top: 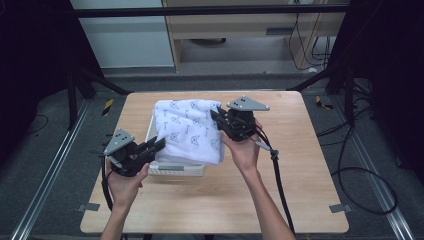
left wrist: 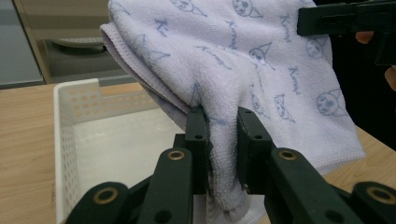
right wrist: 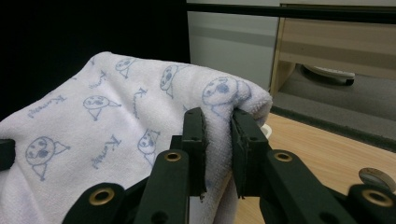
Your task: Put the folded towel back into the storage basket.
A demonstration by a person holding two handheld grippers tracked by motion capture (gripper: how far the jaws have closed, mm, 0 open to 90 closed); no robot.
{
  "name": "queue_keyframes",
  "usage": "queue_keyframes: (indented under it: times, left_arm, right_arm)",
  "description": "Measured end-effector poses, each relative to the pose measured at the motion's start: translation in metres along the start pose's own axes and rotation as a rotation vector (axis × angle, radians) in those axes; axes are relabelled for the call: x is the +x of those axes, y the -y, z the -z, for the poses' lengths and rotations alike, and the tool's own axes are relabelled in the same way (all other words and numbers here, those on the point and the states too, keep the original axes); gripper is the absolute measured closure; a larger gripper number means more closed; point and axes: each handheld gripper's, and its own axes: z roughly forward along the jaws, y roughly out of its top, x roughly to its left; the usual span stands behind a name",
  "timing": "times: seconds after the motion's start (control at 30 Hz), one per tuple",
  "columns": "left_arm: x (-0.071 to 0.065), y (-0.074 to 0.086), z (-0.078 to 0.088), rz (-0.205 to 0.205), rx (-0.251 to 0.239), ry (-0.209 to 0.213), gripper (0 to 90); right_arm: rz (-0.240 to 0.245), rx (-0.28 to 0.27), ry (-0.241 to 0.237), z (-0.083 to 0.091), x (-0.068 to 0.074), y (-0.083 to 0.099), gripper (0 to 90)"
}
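Observation:
A white towel printed with small blue figures hangs over a white perforated basket in the middle of the wooden table. My left gripper is shut on the towel's near left edge, and in the left gripper view a fold of towel is pinched between the jaws of my left gripper, above the basket. My right gripper is shut on the far right corner. The right gripper view shows the folded towel edge clamped in my right gripper.
The table is light wood with bare room to the right of and in front of the basket. A black cable trails from the right gripper across the table's right half. A wooden cabinet stands on the floor behind the table.

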Motion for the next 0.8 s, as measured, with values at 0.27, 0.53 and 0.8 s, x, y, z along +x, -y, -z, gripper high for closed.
queue_keyframes:
  times: [0.27,0.53,0.8]
  left_arm:
    - [0.011,-0.001,-0.001,0.012,0.001,-0.027,76.1]
    - [0.026,0.002,-0.001,0.030,0.011,-0.057,76.2]
    - [0.041,0.005,-0.003,0.053,0.017,-0.085,76.2]
  right_arm:
    - [-0.002,0.005,0.000,-0.014,0.004,-0.003,77.3]
    - [0.005,0.014,-0.005,-0.034,0.011,-0.004,77.3]
    - [0.018,0.024,-0.004,-0.053,0.019,-0.006,77.2]
